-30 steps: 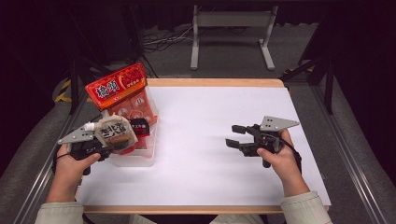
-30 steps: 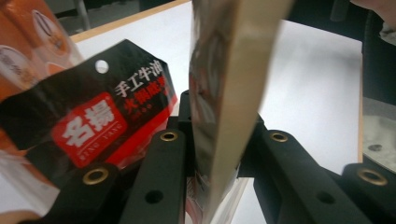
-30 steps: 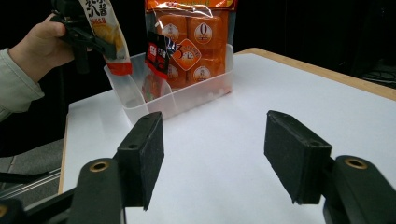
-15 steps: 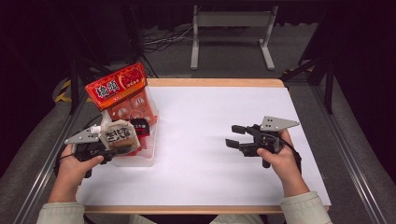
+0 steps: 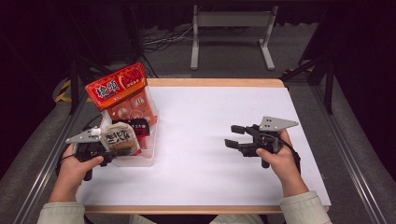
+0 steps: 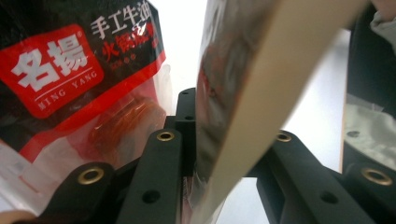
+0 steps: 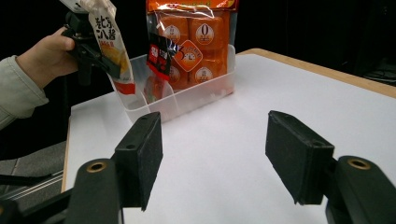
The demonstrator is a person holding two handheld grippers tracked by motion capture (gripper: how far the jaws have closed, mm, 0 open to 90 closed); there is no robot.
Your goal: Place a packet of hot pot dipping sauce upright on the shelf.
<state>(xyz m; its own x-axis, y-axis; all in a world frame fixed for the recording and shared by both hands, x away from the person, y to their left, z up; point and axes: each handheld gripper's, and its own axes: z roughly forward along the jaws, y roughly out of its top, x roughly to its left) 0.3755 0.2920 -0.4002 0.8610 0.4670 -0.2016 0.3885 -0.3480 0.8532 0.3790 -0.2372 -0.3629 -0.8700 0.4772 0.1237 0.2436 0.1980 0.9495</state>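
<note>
My left gripper point(image 5: 109, 149) is at the near end of a clear plastic bin point(image 5: 140, 161), shut on a beige snack packet point(image 5: 119, 137) that stands upright in the bin. Its jaws have just been opening a little, with the packet point(image 6: 243, 93) still between them. A black-and-red packet point(image 6: 70, 70) sits just behind it in the bin. My right gripper point(image 5: 231, 135) rests low over the white table at the right, open with nothing between its pads point(image 7: 215, 149). It points toward the bin point(image 7: 187, 100) and the beige packet point(image 7: 109, 46).
An orange multi-pack of snacks point(image 5: 133, 109) stands in the bin's far half, and a red bag point(image 5: 116, 86) leans on top of it. The white sheet point(image 5: 210, 177) covers the table between the two hands. A metal stand point(image 5: 231, 28) is on the floor beyond the table.
The left gripper and the beige packet have shifted slightly to the right, toward the bin. The right gripper has stayed where it was.
</note>
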